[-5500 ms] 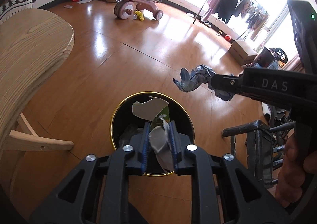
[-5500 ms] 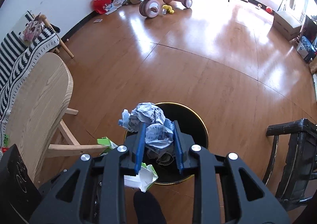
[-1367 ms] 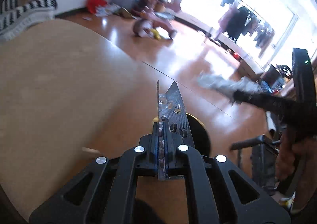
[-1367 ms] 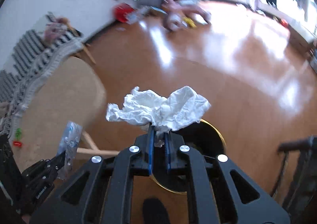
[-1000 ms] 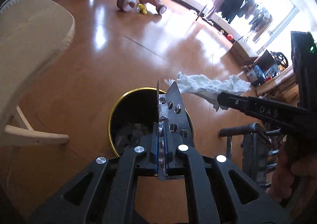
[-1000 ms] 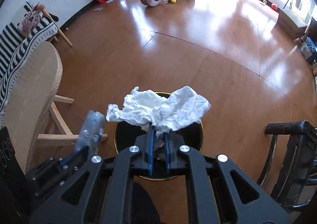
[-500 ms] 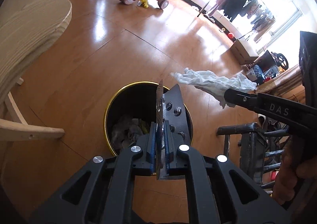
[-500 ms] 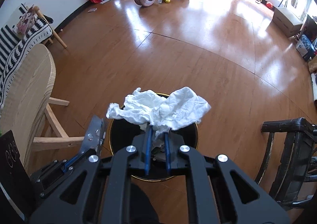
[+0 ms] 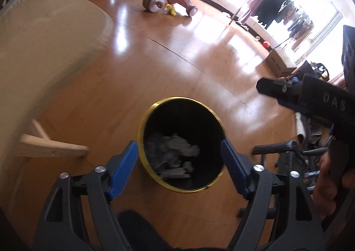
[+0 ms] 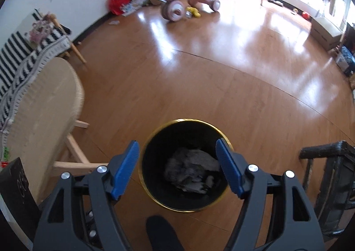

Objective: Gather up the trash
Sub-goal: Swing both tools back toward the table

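Note:
A black trash bin with a gold rim (image 9: 142, 122) stands on the wooden floor; it also shows in the right wrist view (image 10: 144, 146). Crumpled paper and other trash (image 9: 173, 148) lie inside it, also seen in the right wrist view (image 10: 190, 166). My left gripper (image 9: 179, 157) is open and empty, held above the bin's near edge. My right gripper (image 10: 177, 157) is open and empty, directly above the bin. The right gripper also shows from the side in the left wrist view (image 9: 310, 97), to the right of the bin.
A light wooden round table (image 9: 44, 51) with a wooden leg (image 9: 51, 151) stands left of the bin. A dark chair (image 10: 328, 175) stands right of it. A pink tricycle (image 10: 184, 2) and a clothes rack (image 9: 273, 11) are far across the floor.
Both grippers have opened. The left let go of its blister pack and the right let go of its white crumpled tissue; both now lie in the bin.

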Motion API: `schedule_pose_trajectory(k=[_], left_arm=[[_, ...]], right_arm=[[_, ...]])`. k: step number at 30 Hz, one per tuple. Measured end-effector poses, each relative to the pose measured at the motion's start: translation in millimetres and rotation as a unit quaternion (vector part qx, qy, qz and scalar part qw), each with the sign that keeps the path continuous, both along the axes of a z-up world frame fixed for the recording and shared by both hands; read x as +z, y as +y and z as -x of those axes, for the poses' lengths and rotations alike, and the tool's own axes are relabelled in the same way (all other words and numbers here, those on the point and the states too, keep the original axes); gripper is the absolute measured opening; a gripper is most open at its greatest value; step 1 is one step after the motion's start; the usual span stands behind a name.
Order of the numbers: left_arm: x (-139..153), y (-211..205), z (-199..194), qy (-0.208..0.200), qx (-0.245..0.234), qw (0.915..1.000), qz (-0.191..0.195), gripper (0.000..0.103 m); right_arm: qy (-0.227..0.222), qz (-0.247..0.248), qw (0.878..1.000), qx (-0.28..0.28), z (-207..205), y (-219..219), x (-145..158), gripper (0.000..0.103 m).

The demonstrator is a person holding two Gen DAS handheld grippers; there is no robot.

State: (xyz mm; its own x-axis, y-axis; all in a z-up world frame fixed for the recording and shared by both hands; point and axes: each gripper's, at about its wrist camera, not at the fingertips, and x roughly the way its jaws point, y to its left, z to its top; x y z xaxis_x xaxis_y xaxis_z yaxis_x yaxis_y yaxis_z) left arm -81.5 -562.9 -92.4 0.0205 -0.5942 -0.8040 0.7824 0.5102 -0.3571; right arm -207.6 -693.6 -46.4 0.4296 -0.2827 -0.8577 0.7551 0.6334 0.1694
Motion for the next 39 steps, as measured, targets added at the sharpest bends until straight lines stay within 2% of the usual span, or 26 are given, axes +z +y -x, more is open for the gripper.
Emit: schedule_pose_trajectory(k=[4, 8, 12, 16, 19, 21, 24, 26, 31, 34, 36, 39], left_arm=[[32.2, 60.2, -29.4, -0.074, 0.007, 0.9972, -0.009, 0.084], [56.9, 144.7, -64.5, -0.136, 0.050, 0.9892, -0.021, 0.087], [68.5, 234.7, -98.3, -0.150, 0.111, 0.9819, -0.029, 0.089], [75.8, 330.1, -125.9, -0.168, 0.190, 0.9670, -0.030, 0.090], [78.1, 387.6, -149.3, -0.156, 0.246, 0.9556, -0.044, 0.090], [84.8, 430.4, -160.5, -0.156, 0.288, 0.9442, -0.038, 0.091], [86.1, 482.2, -173.3, -0.162, 0.323, 0.9312, -0.047, 0.091], [84.8, 520.3, -185.6, -0.171, 0.356, 0.9164, -0.062, 0.092], [70.7, 586.8, -222.4, -0.163, 0.419, 0.8893, -0.084, 0.092], [57.7, 624.0, -242.1, -0.143, 0.446, 0.8793, -0.085, 0.092], [52.1, 636.0, -250.6, -0.141, 0.460, 0.8724, -0.088, 0.092], [44.8, 650.8, -269.8, -0.126, 0.473, 0.8684, -0.080, 0.092]], right_arm=[[-0.034, 0.006, 0.998, 0.045, -28.6, 29.6, 16.0, 0.071], [-0.052, 0.021, 0.991, 0.123, -72.9, 80.6, 31.6, 0.073], [-0.067, 0.027, 0.978, 0.198, -121.4, 141.3, 41.8, 0.074], [-0.085, 0.030, 0.961, 0.263, -176.1, 212.3, 50.3, 0.074], [-0.099, 0.027, 0.946, 0.308, -213.9, 265.5, 54.0, 0.074], [-0.105, 0.023, 0.935, 0.338, -238.8, 303.0, 53.7, 0.074], [-0.107, 0.016, 0.918, 0.382, -273.1, 355.1, 47.0, 0.075], [-0.097, 0.017, 0.905, 0.413, -293.4, 392.0, 37.4, 0.076], [-0.057, 0.030, 0.876, 0.478, -321.8, 457.9, 6.1, 0.078], [-0.038, 0.041, 0.863, 0.503, -339.6, 485.0, -9.8, 0.082], [-0.026, 0.039, 0.858, 0.511, -351.3, 498.2, -19.2, 0.083], [-0.017, 0.031, 0.853, 0.521, -371.5, 514.8, -29.4, 0.084]])
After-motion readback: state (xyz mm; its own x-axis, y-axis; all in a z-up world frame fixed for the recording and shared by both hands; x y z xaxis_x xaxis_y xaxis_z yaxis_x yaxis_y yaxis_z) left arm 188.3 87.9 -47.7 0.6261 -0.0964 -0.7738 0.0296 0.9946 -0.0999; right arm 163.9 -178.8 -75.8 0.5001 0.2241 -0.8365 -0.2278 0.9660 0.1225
